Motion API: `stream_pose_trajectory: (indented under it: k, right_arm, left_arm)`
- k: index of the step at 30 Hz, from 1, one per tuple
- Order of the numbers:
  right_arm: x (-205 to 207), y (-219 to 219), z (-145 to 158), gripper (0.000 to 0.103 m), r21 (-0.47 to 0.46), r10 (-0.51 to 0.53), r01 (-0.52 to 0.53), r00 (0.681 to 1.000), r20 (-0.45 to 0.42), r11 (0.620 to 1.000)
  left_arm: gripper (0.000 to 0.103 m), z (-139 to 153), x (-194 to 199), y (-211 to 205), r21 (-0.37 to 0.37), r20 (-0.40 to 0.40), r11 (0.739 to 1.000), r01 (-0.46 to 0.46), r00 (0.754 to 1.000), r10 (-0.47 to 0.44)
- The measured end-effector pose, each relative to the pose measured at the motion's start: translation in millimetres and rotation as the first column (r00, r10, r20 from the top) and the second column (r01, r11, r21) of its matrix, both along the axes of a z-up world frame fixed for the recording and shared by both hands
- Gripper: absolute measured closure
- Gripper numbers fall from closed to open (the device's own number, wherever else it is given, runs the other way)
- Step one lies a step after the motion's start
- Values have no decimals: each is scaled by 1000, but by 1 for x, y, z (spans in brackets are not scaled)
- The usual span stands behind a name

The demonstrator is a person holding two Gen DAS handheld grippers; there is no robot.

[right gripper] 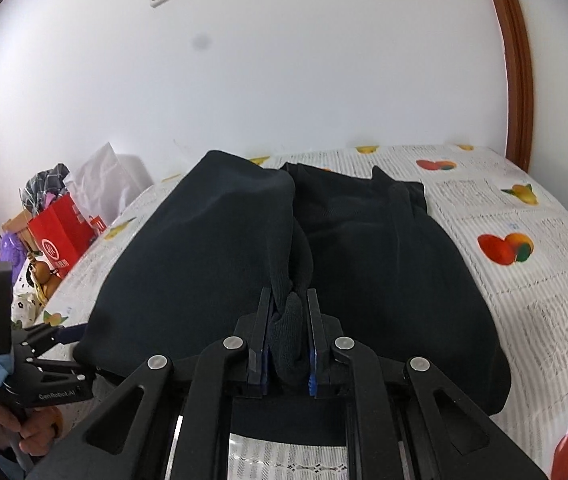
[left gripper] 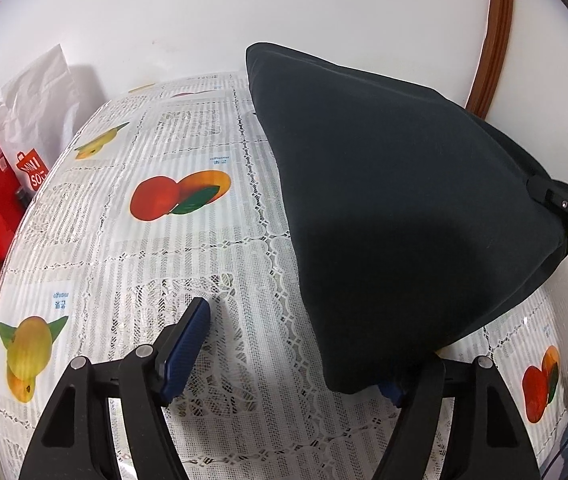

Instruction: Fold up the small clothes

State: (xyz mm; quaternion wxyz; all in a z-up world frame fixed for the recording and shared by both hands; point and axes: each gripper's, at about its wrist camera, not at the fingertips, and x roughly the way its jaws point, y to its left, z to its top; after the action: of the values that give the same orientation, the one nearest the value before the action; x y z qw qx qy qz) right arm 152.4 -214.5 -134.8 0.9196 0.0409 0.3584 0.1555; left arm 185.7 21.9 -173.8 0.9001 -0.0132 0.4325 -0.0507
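Black linkage arms of the right gripper (right gripper: 288, 332) are filling the bottom of the right wrist view, its jaws nearly closed and pinching a bunched fold of the dark garment (right gripper: 296, 264). At far left in that view, the left gripper (right gripper: 68, 334) is showing side-on, gripped by the person's left hand (right gripper: 23, 428), its body lettered "GenRobot.AI". Its jaws are standing wide apart: in the left wrist view one blue-padded finger (left gripper: 185, 346) is lying bare over the cloth-covered desk (left gripper: 163, 240), while the other is hiding under the garment's hem, so whether it is touching fabric cannot be told.

Beyond the desk's left edge, a red paper bag (right gripper: 61, 236) with a white circular logo and Chinese characters is standing beside a white bag (left gripper: 31, 120) carrying a red tag reading what looks like "MINISO". Small blue Chinese lettering on the lace-patterned tablecloth is too small to read, set among printed mangoes and peaches.

Navy-black and matte, the garment is lying across the middle of the desk, its near edge lifted into a tent between the two grippers, with a ribbed section bunching at the right jaws.
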Motion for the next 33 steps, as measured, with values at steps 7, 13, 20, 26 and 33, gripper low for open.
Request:
stream_pose_trajectory:
  k: [7,13,20,26,33]
  right_arm:
    - [-1,3,-7,89,-16,-2,1,1000,-19,1000]
    - [2,2,-13,82,-18,0,-1,998,-61,1000]
    - [12,-16,-14,50,66,-34,41,993,-109,997]
    - [38,-9,-27,49,156,-1,32,981,-194,987]
    - [64,27,-24,93,116,59,-40,985,-163,992]
  left_arm:
    - [33,1,2,1,-8,-4,1000,11,1000,-11]
    - [34,10,-4,-11,-72,14,994,88,996,-87]
    - [34,7,4,-38,-12,7,994,111,994,-110]
    - [31,3,11,-36,-23,0,994,104,995,-104]
    - [30,1,14,-41,-4,1,996,90,996,-90]
